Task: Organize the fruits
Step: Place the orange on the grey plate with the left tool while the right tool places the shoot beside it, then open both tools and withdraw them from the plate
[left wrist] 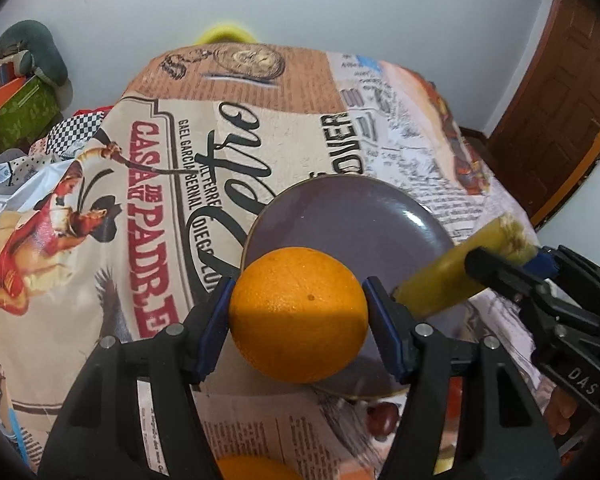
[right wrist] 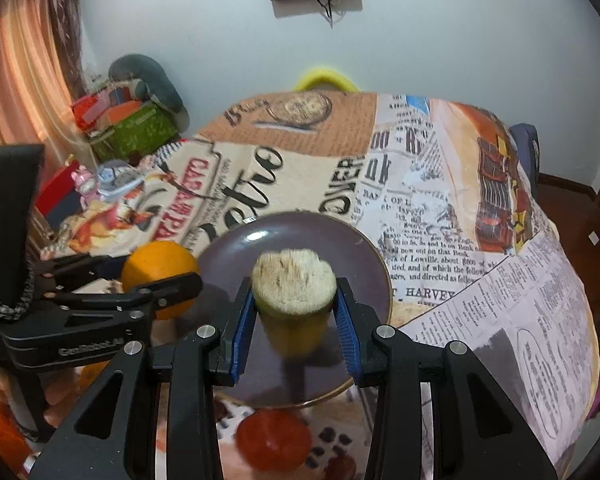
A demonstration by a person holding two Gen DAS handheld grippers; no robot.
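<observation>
The left gripper (left wrist: 298,312) has its jaws clamped on an orange (left wrist: 298,314), one blue pad on each flank, and the fruit hangs over the near-left rim of the purple plate (left wrist: 364,216). The right gripper (right wrist: 296,312) has its jaws closed on a yellow-green stalk piece (right wrist: 294,292), possibly a banana or a length of cane; it is too blurred to say which. In the right wrist view its fibrous cut end faces up and forward, above the middle of the plate.

Seen from the left wrist view, the stalk piece's long axis runs diagonally: the cut end is up and away from the left jaws, and the lower end slopes down toward the plate just beside the orange. The orange is round, so it has no heading to speak of.

The step in hand appears to be carrying both fruits to the plate for placing. The next move probably calls for lowering each until it rests on the dish, then parting the jaws; the orange sits close to the rim and may roll off unless it is brought further inward.

Beyond the plate, the surface wears a newspaper-print cloth (right wrist: 440,208). Below the right jaws, near the plate's closest edge, lies a red-orange fruit (right wrist: 274,440).
</observation>
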